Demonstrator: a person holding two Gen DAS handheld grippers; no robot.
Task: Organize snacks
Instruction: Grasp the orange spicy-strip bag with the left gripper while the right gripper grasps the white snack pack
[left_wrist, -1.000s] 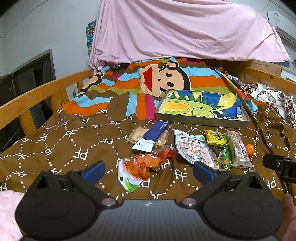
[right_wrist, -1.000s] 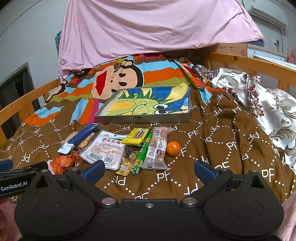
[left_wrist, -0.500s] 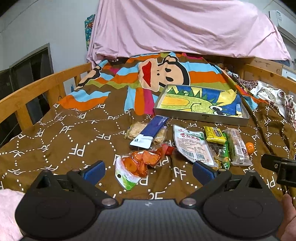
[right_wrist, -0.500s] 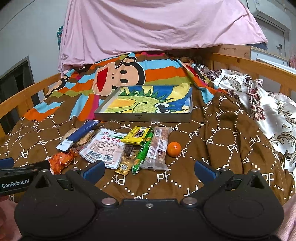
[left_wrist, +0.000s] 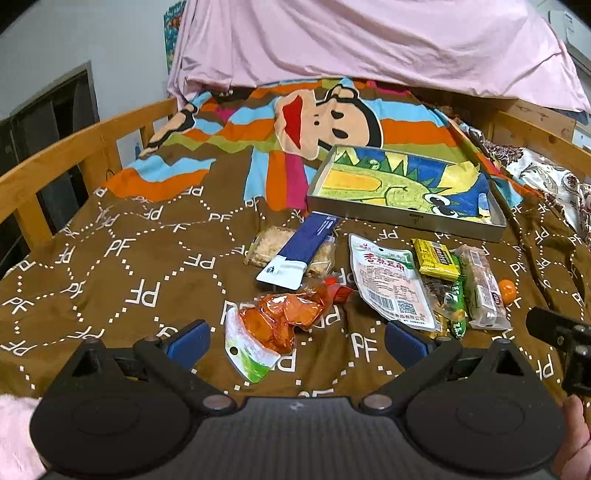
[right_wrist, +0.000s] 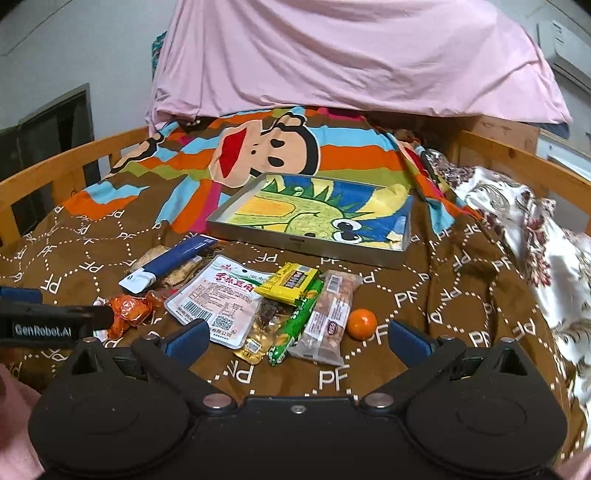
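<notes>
Snacks (left_wrist: 388, 280) beside metal tray (left_wrist: 406, 218)

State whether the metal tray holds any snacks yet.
Empty: the tray shows only its dinosaur picture; every snack, such as the small orange, lies outside on the blanket.

Bed (left_wrist: 122, 266): brown quilt printed with white "PF" lettering and dotted hexagons; upper part striped orange, blue and green with a cartoon monkey face (left_wrist: 328, 122).
Bed rails (left_wrist: 74, 147): light wood, slatted, on both sides.
Pink sheet (right_wrist: 351, 55): draped across the head of the bed.
Floral satin cover (right_wrist: 524, 221): bunched along the right rail.
Wall (left_wrist: 74, 37): plain pale grey; dark doorway or window (left_wrist: 48, 107) at left.
Air conditioner (right_wrist: 569, 44): white, upper right.
</notes>
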